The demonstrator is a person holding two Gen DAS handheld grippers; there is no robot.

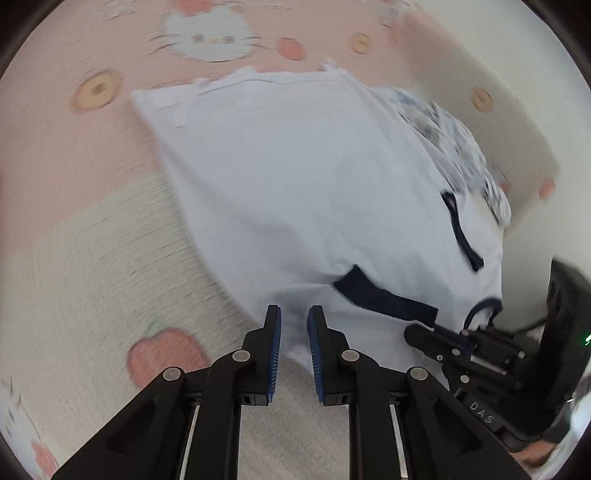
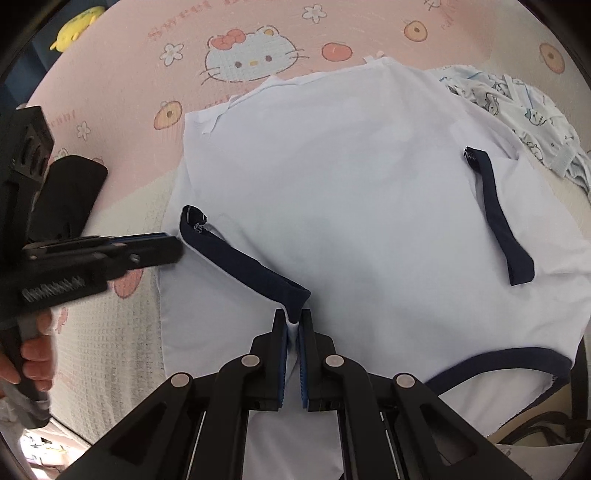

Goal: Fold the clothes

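A white shirt (image 1: pixel 295 184) (image 2: pixel 351 184) with navy trim lies spread on a bed cover. My right gripper (image 2: pixel 293 321) is shut on a pinch of its white cloth, right beside the end of a navy sleeve cuff (image 2: pixel 243 262). The other navy cuff (image 2: pixel 502 225) lies flat further right, and the navy neckline (image 2: pixel 498 362) curves near the lower right. My left gripper (image 1: pixel 294 314) (image 2: pixel 177 251) hovers over the shirt's near left edge, its blue pads a narrow gap apart with nothing pinched. The right gripper (image 1: pixel 417 338) shows at the left view's lower right.
The pink and cream cartoon-cat bed cover (image 2: pixel 251 55) (image 1: pixel 74 258) lies under everything. A light-blue patterned garment (image 2: pixel 517 122) (image 1: pixel 443 136) is bunched past the shirt's far right corner. A yellow plush toy (image 2: pixel 77 26) sits far left. A person's hand (image 2: pixel 33 354) holds the left gripper.
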